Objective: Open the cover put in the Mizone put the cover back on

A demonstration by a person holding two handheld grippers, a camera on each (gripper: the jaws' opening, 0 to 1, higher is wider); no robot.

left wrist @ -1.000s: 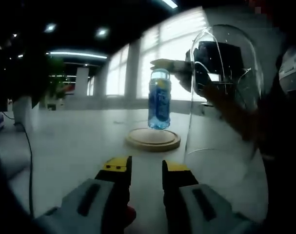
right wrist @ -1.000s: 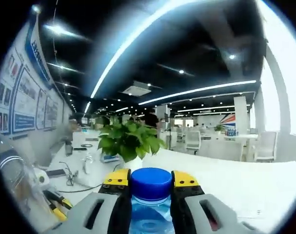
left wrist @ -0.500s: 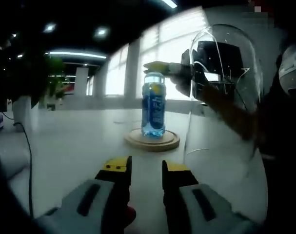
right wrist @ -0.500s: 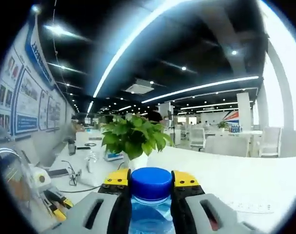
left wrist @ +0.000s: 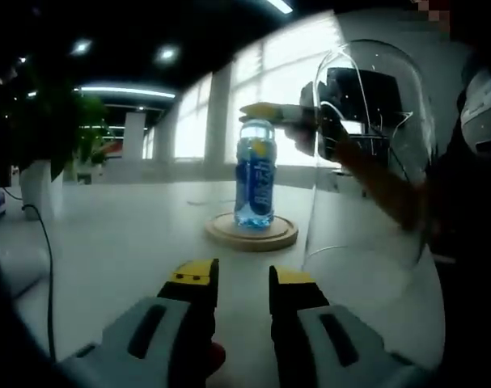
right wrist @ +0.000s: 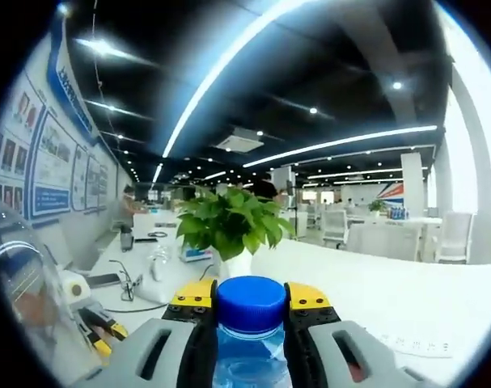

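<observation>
A blue Mizone bottle stands upright on a round wooden base in the left gripper view. My right gripper comes in from the right and is shut on the bottle's neck. In the right gripper view the yellow-tipped jaws clamp just under the blue cap. The clear glass cover stands on the table to the right of the base, apart from it. My left gripper hovers low over the table in front of the base, open with nothing between its jaws.
A potted plant stands on the white table behind the bottle. A dark cable runs along the left. Yellow-handled tools and a tape roll lie at the left. A person's arm shows behind the glass.
The right gripper lowered the bottle from the air onto the wooden base, then held nearly still. The left gripper has not moved.
</observation>
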